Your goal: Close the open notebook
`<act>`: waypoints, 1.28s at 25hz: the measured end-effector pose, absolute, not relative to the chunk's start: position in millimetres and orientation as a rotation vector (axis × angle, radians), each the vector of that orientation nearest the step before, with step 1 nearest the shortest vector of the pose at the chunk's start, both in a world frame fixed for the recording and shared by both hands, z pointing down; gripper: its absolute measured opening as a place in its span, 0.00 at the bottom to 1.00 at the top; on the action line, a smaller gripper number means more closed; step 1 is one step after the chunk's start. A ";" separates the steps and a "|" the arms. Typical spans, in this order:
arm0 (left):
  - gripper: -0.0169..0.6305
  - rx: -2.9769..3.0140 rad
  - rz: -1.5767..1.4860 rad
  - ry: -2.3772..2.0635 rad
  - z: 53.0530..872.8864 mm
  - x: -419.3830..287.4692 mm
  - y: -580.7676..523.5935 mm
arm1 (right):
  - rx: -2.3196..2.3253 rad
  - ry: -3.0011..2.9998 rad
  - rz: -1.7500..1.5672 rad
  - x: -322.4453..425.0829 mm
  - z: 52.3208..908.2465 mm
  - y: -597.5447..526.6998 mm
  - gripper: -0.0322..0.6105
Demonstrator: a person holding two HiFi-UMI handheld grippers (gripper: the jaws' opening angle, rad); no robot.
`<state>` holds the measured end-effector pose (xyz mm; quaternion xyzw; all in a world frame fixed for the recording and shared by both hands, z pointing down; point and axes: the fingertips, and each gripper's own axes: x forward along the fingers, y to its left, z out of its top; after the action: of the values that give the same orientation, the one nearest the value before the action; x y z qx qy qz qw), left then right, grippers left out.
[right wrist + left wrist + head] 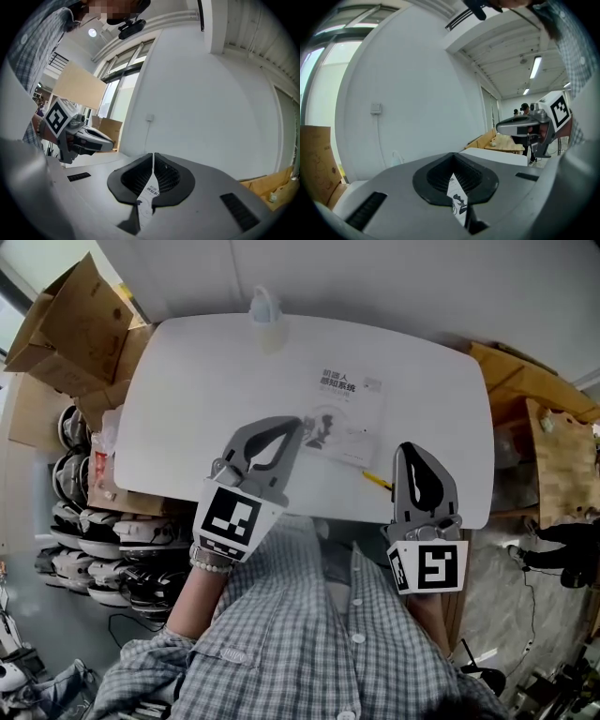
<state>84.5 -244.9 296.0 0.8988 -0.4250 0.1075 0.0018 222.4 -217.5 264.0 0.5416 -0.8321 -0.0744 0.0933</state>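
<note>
The notebook [345,407] lies flat on the white table [187,399], closed, its printed white cover facing up. Both grippers hang in the air above the table's near edge, apart from the notebook. My left gripper [296,424] is shut and empty, its tip over the notebook's near left corner. To the right, my right gripper [411,450] is also shut with nothing in it. In the left gripper view a strip of the notebook [457,200] shows through the gap behind the closed left gripper [453,154]. The right gripper view shows the notebook [150,191] the same way below the right gripper [153,154].
A yellow pen [378,481] lies near the table's front edge, between the grippers. A white bottle [265,317] stands at the far edge. Cardboard boxes [70,329] and a rack of helmets [80,521] are on the left, wooden boards [553,446] on the right.
</note>
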 end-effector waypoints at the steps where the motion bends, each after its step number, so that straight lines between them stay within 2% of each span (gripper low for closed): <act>1: 0.04 2.818 0.325 -1.339 294.5 82.9 -245.7 | 1.609 -2.467 -0.224 222.5 263.6 -217.9 0.09; 32: 0.04 2.873 0.304 -1.243 290.2 92.6 -234.0 | 1.567 -2.357 -0.193 216.5 283.4 -208.4 0.09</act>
<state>92.6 -234.0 290.2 0.9136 -0.3951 0.0966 -0.0017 216.5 -208.4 283.4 0.5459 -0.8212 -0.0673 0.1519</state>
